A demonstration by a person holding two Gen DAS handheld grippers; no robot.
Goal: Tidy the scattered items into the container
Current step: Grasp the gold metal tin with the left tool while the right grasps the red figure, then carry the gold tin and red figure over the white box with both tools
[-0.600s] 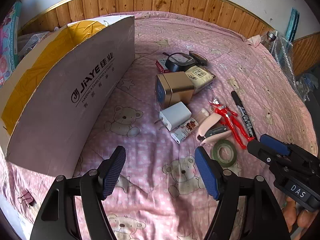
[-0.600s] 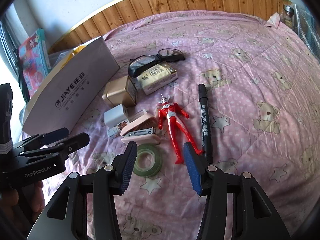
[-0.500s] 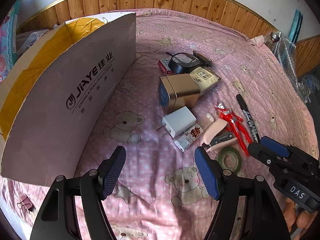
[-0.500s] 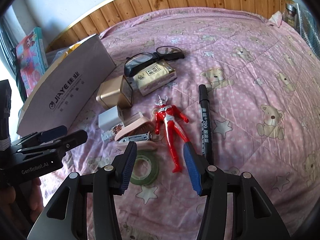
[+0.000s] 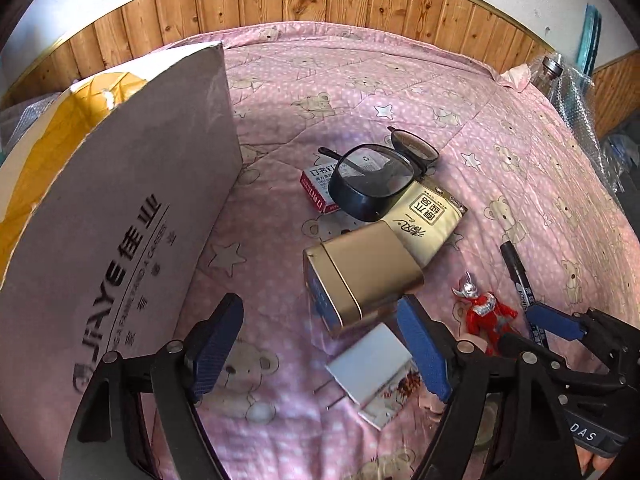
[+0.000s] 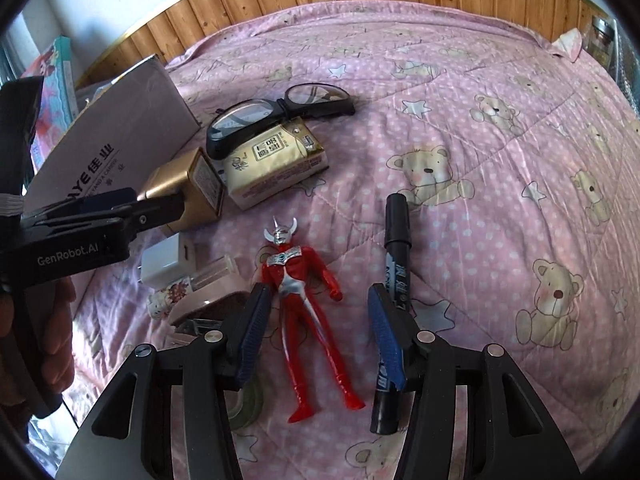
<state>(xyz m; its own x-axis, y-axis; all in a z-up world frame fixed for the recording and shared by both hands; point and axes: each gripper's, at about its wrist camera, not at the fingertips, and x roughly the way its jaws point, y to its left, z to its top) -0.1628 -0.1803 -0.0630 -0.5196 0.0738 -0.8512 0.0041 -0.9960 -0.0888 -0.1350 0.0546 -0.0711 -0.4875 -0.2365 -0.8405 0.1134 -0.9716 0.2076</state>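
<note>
Straddling the red plastic hero figure [image 6: 306, 312], the wide-open, empty right gripper [image 6: 316, 334] should close squarely on its torso, clear of the black marker pen [image 6: 394, 280] beside it

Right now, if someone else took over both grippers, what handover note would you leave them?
Left gripper: open, empty, over the white charger beside the gold tin.
Right gripper: open, empty, jaws either side of the red toy figure; black marker just right of it.
Glasses rest on the tea packet.
Cardboard box stands at left.
Done: nothing seen going into the box.
Left: all the items lying on the bedspread.
</note>
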